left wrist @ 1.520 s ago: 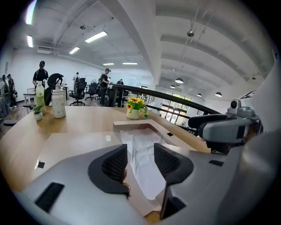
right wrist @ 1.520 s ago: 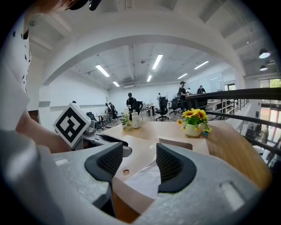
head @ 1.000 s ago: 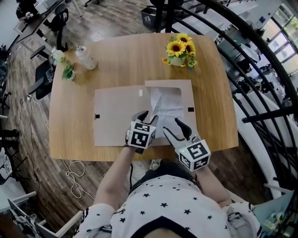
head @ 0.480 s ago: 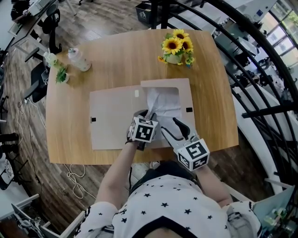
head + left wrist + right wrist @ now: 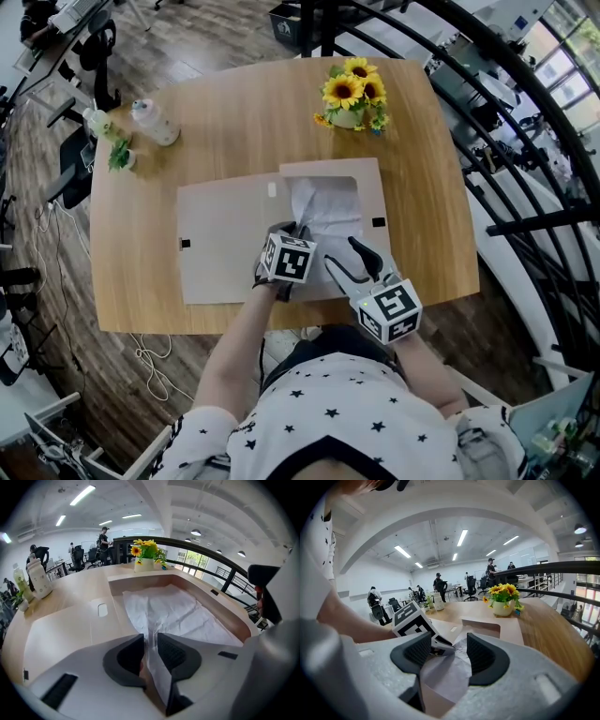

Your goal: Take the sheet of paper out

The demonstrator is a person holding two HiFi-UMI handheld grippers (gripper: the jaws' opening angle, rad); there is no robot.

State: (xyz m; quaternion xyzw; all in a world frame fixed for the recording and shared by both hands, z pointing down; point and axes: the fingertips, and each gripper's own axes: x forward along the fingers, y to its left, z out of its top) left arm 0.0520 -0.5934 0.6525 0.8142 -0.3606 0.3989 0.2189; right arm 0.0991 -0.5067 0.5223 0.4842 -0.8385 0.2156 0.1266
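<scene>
1. The grasp is the step in hand. The left gripper (image 5: 151, 641) is set down on the paper (image 5: 328, 208), and its fingers are closing around a raised crease at the sheet's near edge. A sliver of gap is seen beside the crease, so no firm pinch is judged made yet.
2. The crumpled white paper is seen inside a flat cardboard sleeve (image 5: 225, 246) on the counter (image 5: 234, 122). It is exposed through the sleeve's cut-out window.
3. The right gripper (image 5: 449, 651) is held just beside the left, over the sleeve's near edge. Its fingers are spread wide and nothing is gripped.
4. Flowers (image 5: 352, 92) and a bottle (image 5: 155, 122) are seen at the far side, well apart from the work.
5. The close should be finished first, then the sheet lifted and drawn clear of the window. The sleeve may need pinning by the right gripper. A slow pull is advised, since thin paper can slip or tear.
</scene>
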